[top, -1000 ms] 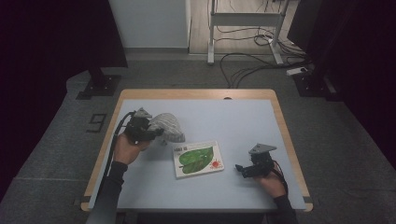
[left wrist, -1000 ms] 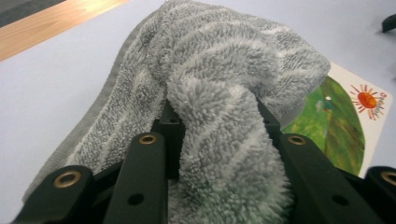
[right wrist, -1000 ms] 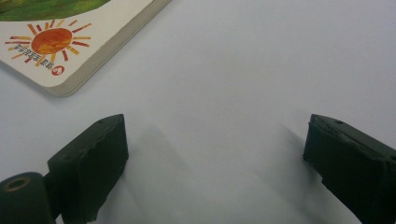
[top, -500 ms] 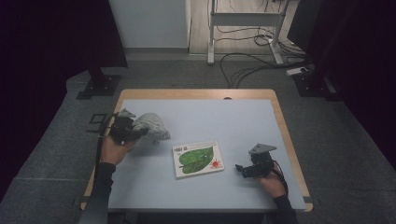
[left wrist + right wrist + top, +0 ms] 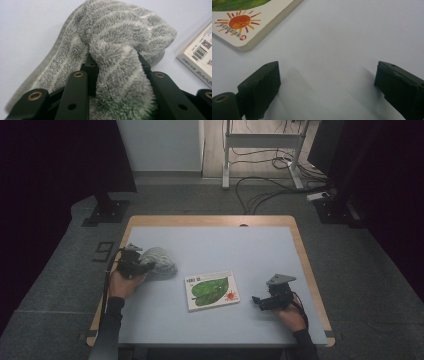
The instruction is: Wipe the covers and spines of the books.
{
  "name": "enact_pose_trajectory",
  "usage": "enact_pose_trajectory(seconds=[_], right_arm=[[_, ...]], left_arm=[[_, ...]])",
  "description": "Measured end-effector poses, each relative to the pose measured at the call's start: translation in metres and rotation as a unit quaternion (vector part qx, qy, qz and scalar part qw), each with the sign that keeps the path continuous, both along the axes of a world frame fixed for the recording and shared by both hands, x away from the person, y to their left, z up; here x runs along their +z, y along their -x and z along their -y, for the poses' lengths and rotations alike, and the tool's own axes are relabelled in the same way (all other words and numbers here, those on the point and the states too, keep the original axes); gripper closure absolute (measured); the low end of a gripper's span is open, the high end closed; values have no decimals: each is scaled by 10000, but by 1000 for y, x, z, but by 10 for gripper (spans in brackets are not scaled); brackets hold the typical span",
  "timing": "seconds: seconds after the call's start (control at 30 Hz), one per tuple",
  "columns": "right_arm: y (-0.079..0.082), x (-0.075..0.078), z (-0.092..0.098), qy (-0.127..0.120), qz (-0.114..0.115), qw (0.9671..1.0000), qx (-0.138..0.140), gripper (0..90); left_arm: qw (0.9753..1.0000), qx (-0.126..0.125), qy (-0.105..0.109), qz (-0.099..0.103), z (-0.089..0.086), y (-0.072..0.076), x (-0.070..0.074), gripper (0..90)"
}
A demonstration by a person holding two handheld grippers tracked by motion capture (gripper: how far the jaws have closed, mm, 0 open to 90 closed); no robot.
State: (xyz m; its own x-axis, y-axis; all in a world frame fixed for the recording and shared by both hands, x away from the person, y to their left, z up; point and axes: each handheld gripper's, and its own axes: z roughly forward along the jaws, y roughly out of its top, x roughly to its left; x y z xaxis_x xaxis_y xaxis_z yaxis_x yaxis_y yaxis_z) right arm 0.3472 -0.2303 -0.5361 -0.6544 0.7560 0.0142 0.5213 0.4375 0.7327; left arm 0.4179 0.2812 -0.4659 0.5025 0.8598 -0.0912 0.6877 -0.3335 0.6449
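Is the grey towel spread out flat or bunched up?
Bunched up: the grey towel sits in a crumpled heap, a fold pinched in the left gripper.

My left tongs (image 5: 134, 263) are black, blocky and angular, with a black cable trailing back along my forearm toward six o'clock. Seen close, their two arms are matte black bars studded with brass-ringed holes and smaller plain screw holes. My right tongs (image 5: 270, 301) are black too, topped with a grey three-cornered plate at twelve o'clock, and their pads (image 5: 262, 85) are thick, dark, rubbery blocks with slightly wavy edges. I wear dark long sleeves on both forearms.
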Motion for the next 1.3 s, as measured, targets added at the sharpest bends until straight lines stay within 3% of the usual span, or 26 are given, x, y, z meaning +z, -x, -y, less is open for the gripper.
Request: enact_pose_trajectory(seconds=[0.33,0.53,0.63,0.87,1.17,1.3], right_arm=[[0,0,0,0,2,10000,0,56],[0,0,0,-1,1,10000,0,56],[0,0,0,0,0,10000,-1,56],[0,0,0,0,0,10000,-2,56],[0,0,0,1,0,10000,0,56],[0,0,0,1,1,10000,-1,56]], left_arm=[[9998,-66,29,-163,8,-5,-29,610],[9997,-45,138,-170,8,-5,-28,546],[9996,-15,255,-154,6,-4,-24,411],[9995,149,236,164,-3,6,-5,149],[9978,-291,474,370,-2,29,17,96],[9968,-554,362,455,10,40,20,30]])
